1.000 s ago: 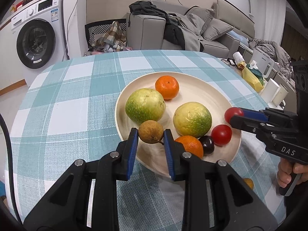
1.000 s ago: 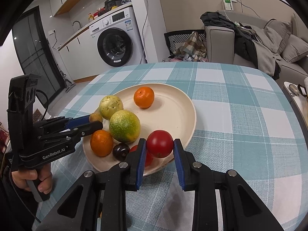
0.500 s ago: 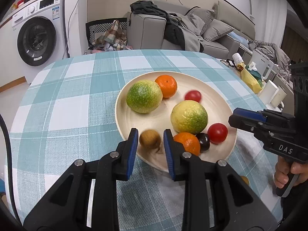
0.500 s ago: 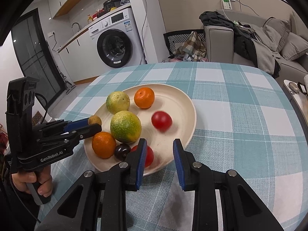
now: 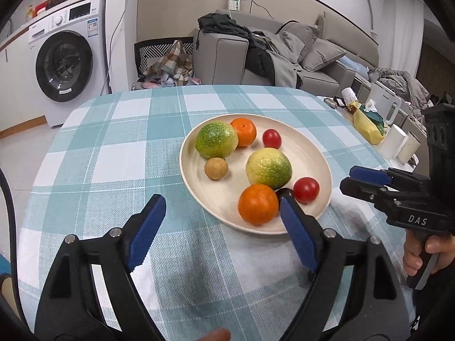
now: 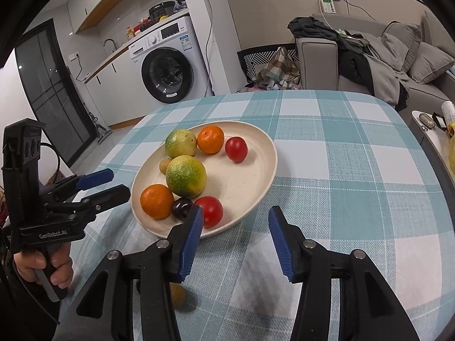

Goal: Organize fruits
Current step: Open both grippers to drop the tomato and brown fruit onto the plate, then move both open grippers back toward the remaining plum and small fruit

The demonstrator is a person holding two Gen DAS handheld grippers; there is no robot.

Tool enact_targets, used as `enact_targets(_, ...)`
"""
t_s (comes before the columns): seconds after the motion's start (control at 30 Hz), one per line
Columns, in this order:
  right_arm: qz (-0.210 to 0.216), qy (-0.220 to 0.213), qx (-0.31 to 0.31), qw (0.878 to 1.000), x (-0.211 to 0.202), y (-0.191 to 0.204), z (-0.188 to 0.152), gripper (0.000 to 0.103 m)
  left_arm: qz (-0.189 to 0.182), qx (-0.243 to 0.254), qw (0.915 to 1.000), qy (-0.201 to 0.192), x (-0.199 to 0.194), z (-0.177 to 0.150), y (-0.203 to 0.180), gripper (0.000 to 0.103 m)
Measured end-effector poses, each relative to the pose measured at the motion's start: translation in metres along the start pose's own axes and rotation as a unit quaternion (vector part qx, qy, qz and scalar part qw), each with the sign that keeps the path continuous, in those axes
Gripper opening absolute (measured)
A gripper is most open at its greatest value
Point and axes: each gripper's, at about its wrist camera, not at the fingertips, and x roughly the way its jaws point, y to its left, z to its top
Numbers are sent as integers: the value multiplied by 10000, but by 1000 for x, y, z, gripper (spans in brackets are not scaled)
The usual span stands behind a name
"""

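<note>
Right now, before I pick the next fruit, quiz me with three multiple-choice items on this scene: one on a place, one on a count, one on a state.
1. Where does the small brown fruit lie?
A. on the tablecloth beside the plate
B. on the plate, close to the far green fruit
C. between the left gripper's pads

2. How many oranges are on the plate?
A. one
B. two
C. four

3. How does the left gripper stand?
A. open, nothing held
B. shut on an orange
C. shut on a red fruit

Answers:
1 B: it sits on the plate just in front of the far green fruit.
2 B: the far orange and the near orange are the only two.
3 A: its jaws have just been opening and only tablecloth shows in the gap.
</note>
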Motion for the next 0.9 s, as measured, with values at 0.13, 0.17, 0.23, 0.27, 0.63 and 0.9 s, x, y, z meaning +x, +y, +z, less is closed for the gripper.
enact_targets(0.13,-9,-2,-46,10000,-5,3,-5,66,-8,39,10000,-33,-12,-8,-5,87)
enact_targets(0.17,9,-11,-60,10000,-6,4,-6,68,-4,32,10000,-39,-15,-9,-7,91)
enact_targets(0.23,55,-22,-84,9999,-9,6,-9,78,-19,31,10000,-51,-19,-12,-10,99)
enact_targets(0.27,65,-25,-103,9999,-11,8,-10,80,-25,38,10000,-72,-22,-14,-12,102)
enact_targets(0.63,-86,-77,-361,9993,-28,21,-23,103,-7,236,9996,-154,-41,-26,-30,102)
enact_targets(0.9,-220,69,-513,9984,-25,25,-30,103,58,407,9991,-76,-36,-33,-36,102)
